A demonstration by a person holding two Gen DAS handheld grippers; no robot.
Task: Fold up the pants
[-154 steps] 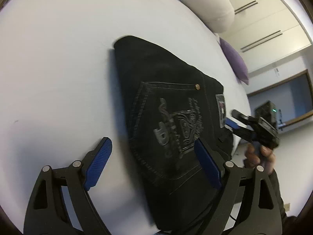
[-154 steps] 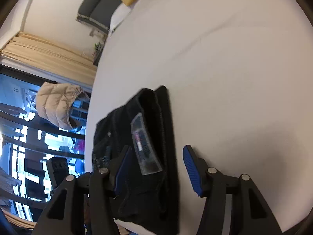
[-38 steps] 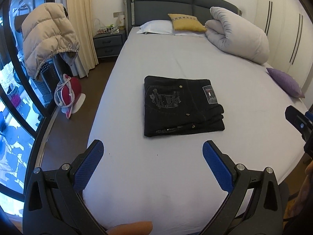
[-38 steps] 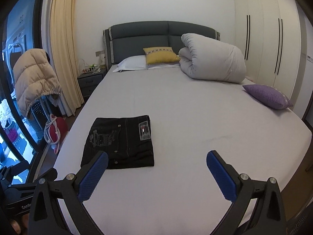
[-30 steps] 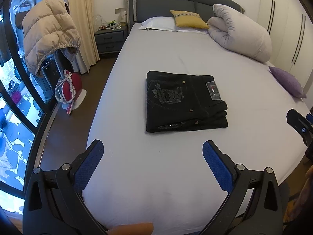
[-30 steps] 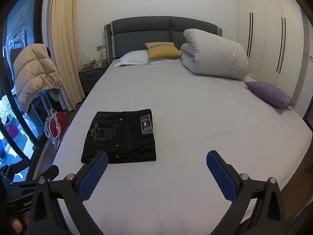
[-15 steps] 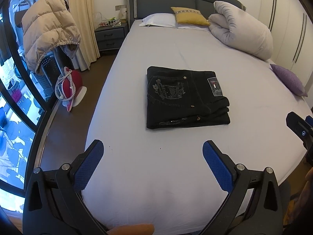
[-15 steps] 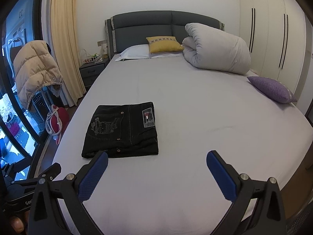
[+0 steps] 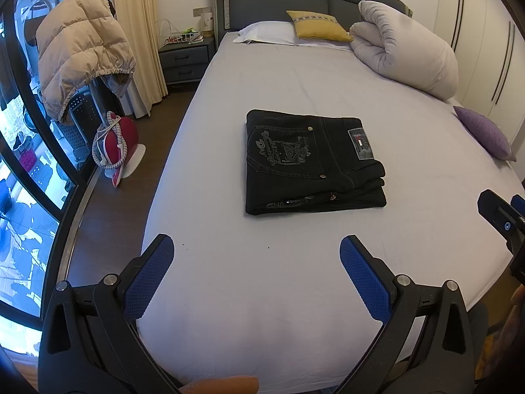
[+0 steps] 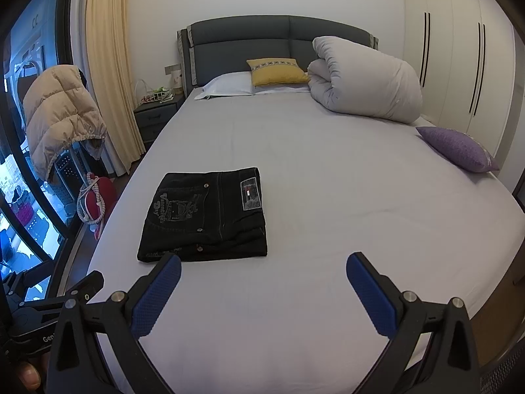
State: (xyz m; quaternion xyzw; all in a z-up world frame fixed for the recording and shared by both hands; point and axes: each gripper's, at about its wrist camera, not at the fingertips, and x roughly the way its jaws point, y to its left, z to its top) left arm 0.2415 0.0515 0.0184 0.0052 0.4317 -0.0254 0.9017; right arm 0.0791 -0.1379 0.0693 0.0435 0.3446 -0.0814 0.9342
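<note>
The black pants lie folded in a flat rectangle on the white bed, back pocket and label patch facing up. They also show in the right wrist view, left of centre. My left gripper is open and empty, held back over the foot of the bed, well short of the pants. My right gripper is open and empty, also back from the pants, which lie just beyond its left finger.
A rolled white duvet, a yellow cushion and a white pillow sit at the headboard. A purple cushion lies at the bed's right edge. A beige jacket, a nightstand and a red bag stand on the left.
Both grippers pulled back from the pants, from close over them to the foot of the bed. In the last second the view has barely shifted. The pants stay still.
</note>
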